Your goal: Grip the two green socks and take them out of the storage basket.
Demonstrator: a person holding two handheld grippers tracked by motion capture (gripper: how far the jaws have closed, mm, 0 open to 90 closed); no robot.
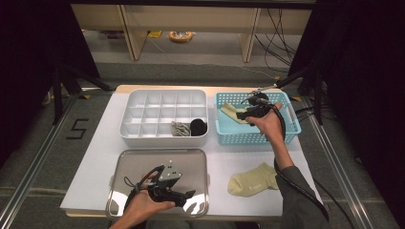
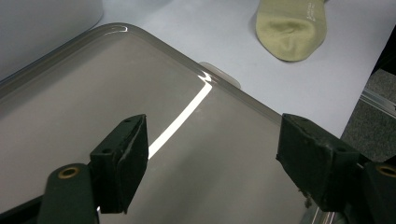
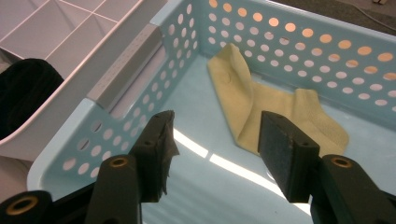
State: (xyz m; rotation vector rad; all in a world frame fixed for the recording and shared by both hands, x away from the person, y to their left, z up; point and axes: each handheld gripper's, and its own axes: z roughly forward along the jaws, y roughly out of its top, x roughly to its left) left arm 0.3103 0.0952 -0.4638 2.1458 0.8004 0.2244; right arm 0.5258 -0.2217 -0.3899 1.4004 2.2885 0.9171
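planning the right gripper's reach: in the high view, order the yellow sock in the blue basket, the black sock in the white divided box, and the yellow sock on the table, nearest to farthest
1. Yellow sock in the blue basket, just left of the right gripper.
2. Black sock in the white divided box, farther left.
3. Yellow sock on the table, toward the near edge.

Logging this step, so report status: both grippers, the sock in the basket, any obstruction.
Right gripper open, over blue basket, short of yellow sock. Left gripper open, empty, above metal tray. Nothing between jaws and sock.

We see a white table (image 1: 95, 157) carrying a white divided organizer (image 1: 165, 117) far left, a blue basket (image 1: 255, 129) far right, a metal tray (image 1: 124, 167) near left, and a yellow-green sock (image 1: 252, 180) near right.
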